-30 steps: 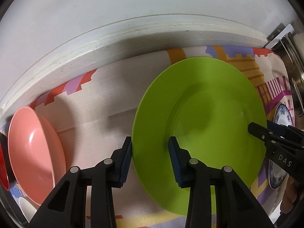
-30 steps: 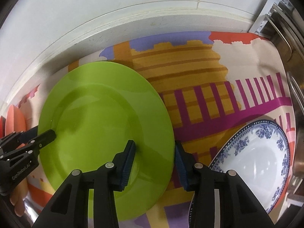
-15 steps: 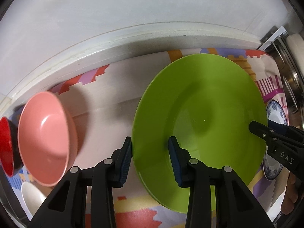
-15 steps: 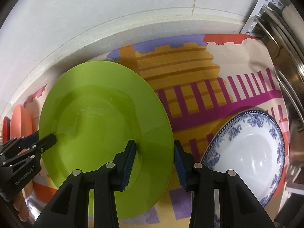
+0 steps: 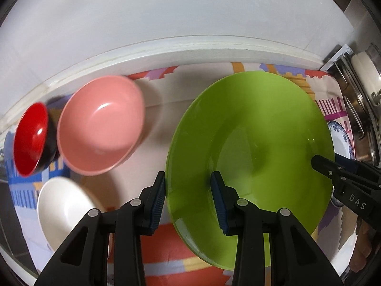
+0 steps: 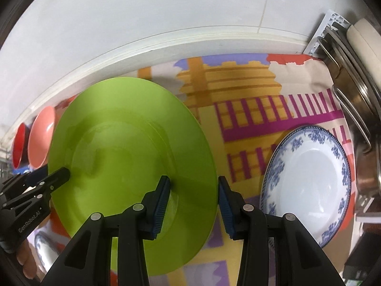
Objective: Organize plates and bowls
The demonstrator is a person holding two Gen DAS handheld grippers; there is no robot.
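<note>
A lime green plate (image 5: 257, 131) hangs tilted above the patterned cloth (image 6: 250, 90), held at opposite rims. My left gripper (image 5: 188, 183) is shut on its left rim, one pad above and one below. My right gripper (image 6: 193, 186) is shut on the right rim in the same way. Each gripper also shows in the other view: the right gripper (image 5: 319, 162) at the plate's far edge, the left gripper (image 6: 64, 174) at its left edge. A blue-patterned white plate (image 6: 309, 186) lies on the cloth to the right.
To the left on the cloth stand a pink bowl (image 5: 100, 124), a red bowl (image 5: 29, 138) and a white bowl (image 5: 62, 205). Metal pots and a rack (image 6: 352, 90) line the right side. A white wall ledge (image 5: 190, 47) runs along the back.
Both grippers have risen with the green plate and drifted left. The cloth looks farther below, and the pink, red and white bowls have come into the left wrist view.
</note>
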